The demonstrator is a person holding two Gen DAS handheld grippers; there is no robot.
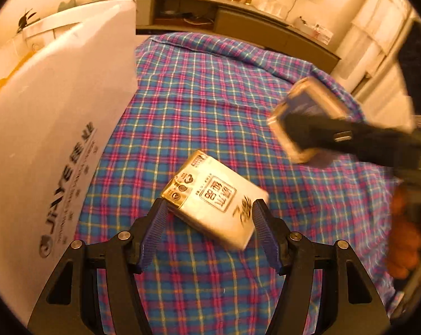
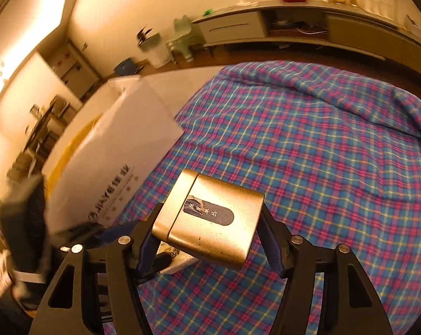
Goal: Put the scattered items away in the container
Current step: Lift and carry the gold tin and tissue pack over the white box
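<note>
1. Right wrist view: my right gripper (image 2: 207, 226) angles down over the plaid cloth (image 2: 322, 153), pinching a gold tin (image 2: 210, 223) with a blue label.
2. My left gripper (image 1: 207, 217) is spread around a gold packet (image 1: 214, 198) lying flat; white box (image 1: 51, 128) at nine o'clock.

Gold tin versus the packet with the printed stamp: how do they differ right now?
The gold tin is rigid metal with a blue label; the packet is soft wrap printed with characters. The tin is clamped in the right gripper; the packet lies on the plaid cloth between the left gripper's open jaws. Both are golden and boxy.
</note>
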